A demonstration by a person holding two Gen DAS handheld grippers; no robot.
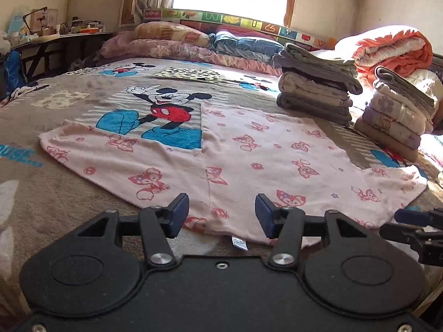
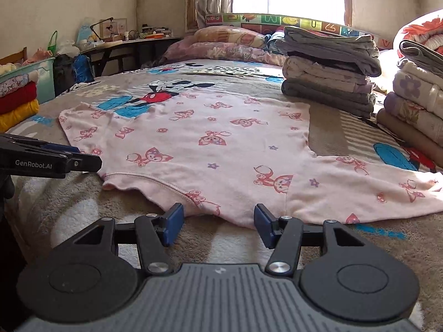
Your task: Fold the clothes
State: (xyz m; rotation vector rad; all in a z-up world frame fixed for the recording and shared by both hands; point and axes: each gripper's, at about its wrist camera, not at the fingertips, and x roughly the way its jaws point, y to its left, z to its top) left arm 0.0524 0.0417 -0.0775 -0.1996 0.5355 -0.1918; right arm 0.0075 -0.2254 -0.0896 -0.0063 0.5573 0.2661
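Observation:
A pink top printed with red bow-eared characters lies flat on the Mickey Mouse blanket, one sleeve out to each side. My left gripper stands open over the top's near edge by its white label, nothing pinched between the blue pads. My right gripper is also open, its pads either side of the near hem of the pink top without pressing it. Each gripper shows in the other's view: the right gripper at the right edge, the left gripper at the left edge.
Two stacks of folded clothes stand on the bed's right side. Pillows and a rolled orange quilt line the back. A cluttered table and a green bin beside folded clothes sit left.

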